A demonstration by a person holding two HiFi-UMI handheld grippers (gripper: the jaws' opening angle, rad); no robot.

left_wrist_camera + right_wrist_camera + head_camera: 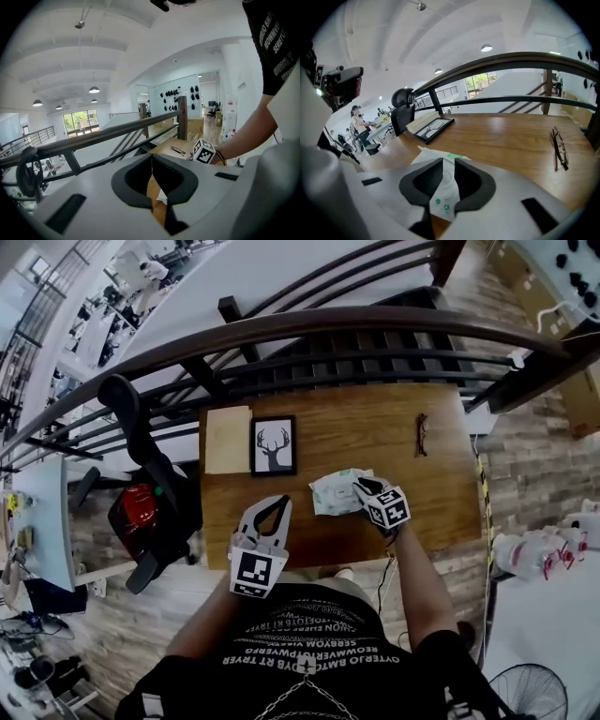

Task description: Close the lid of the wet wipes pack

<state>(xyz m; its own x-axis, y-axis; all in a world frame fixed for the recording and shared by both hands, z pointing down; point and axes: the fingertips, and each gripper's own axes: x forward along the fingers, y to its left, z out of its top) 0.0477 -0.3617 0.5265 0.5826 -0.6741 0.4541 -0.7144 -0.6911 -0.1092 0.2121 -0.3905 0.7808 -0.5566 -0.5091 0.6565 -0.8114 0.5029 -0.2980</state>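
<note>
Right gripper view: right gripper (448, 161) jaws barely apart, gripping nothing, tips over wet wipes pack (440, 197). Lid looks flat, final press likely remains. Left gripper (151, 157) closed, empty.

Our wooden table (347, 442), with four things lying on it

We see the wet wipes pack (333, 491) flat on the wood at the tips of the right gripper (360, 487), with its far end reaching beyond them. Ahead of the left gripper (278, 505), farther up the table, lies a black-framed picture of a deer head (274, 445), and a pale beige pad (228, 439) lies just beside it on its left. We find a pair of glasses (422, 434) folded on bare wood, well apart, ahead and to the right of the right gripper.
</note>
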